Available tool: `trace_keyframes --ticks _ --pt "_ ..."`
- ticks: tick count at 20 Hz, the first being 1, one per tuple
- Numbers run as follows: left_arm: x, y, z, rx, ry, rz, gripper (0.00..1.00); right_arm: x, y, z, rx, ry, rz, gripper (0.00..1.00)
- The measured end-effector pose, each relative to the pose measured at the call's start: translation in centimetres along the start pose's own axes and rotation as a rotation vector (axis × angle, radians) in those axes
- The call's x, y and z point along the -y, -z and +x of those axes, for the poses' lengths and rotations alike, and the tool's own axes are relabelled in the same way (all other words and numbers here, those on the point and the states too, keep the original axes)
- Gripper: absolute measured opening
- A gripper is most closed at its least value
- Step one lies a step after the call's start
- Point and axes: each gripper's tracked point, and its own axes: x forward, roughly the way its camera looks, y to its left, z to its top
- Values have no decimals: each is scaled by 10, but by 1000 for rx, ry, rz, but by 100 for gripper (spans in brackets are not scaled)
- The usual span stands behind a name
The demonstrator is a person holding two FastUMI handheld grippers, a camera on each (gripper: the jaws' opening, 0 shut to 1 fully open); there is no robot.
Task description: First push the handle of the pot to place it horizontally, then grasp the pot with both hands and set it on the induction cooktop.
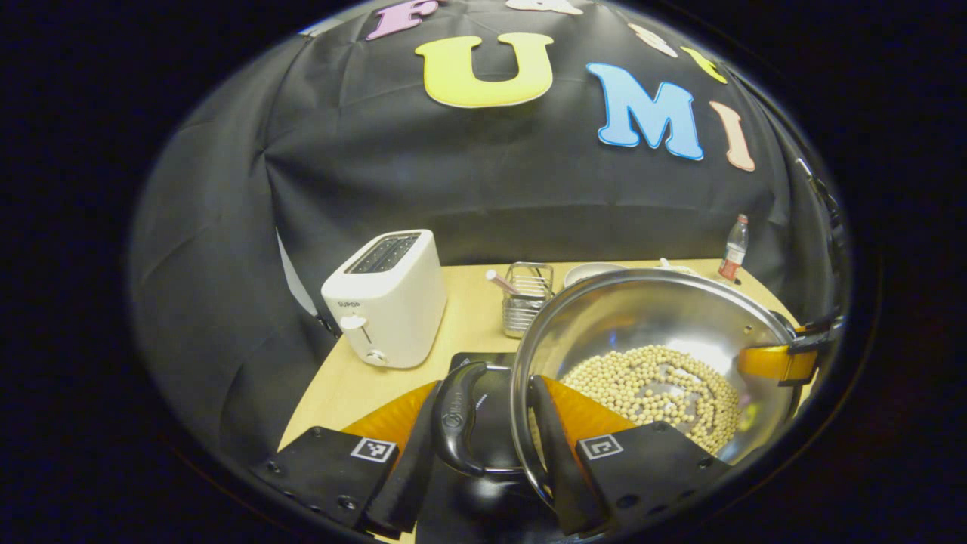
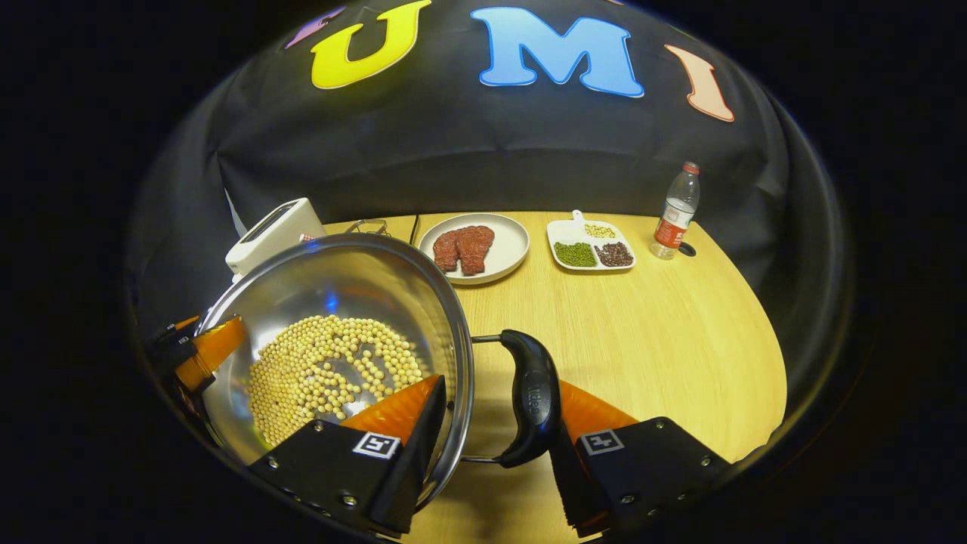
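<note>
I have both grippers clenched across the pot [image 1: 650,340], left gripper [image 1: 495,446] on its near handle [image 1: 457,423], right gripper [image 2: 491,423] opposite, so it stays level over the induction cooktop [image 1: 491,393].

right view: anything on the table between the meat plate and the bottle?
Yes, in the right gripper view: a divided tray of beans sits between the plate and the bottle.

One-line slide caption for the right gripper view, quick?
Right gripper straddles the pot rim and black side handle, soybeans inside, above the wooden table.
</note>
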Motion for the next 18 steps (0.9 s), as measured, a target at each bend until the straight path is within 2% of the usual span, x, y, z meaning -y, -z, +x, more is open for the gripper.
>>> trace_keyframes --ticks 1,2,4,5,6,7,8,10,11,12,13,18 --pt "-5 2 3 -2 -1 -6 76 -5 -1 4 0 -3 -4 71" --pt "-11 4 6 -6 -3 -10 75 -11 -1 6 -1 -6 -10 67" --pt "-22 9 13 -11 -10 -13 74 -22 1 14 -8 -13 -18 67" --pt "-27 11 16 -14 -13 -15 73 -28 2 17 -12 -18 -19 72" --pt "-32 14 18 -19 -15 -19 77 -32 3 21 -15 -21 -21 72" --pt "-37 17 21 -23 -17 -21 75 -36 5 24 -21 -24 -24 67" --pt "-40 18 22 -25 -20 -21 73 -40 8 29 -26 -30 -25 72" --pt "-51 24 28 -29 -20 -25 73 -47 12 36 -34 -42 -23 72" --pt "-53 28 33 -33 -19 -24 74 -50 13 38 -36 -45 -22 67" --pt "-55 30 36 -36 -18 -22 74 -52 13 41 -37 -46 -22 72" --pt "-57 31 38 -36 -18 -23 70 -53 14 42 -42 -46 -24 72" --pt "-60 37 43 -34 -15 -34 74 -57 16 45 -49 -40 -32 71"
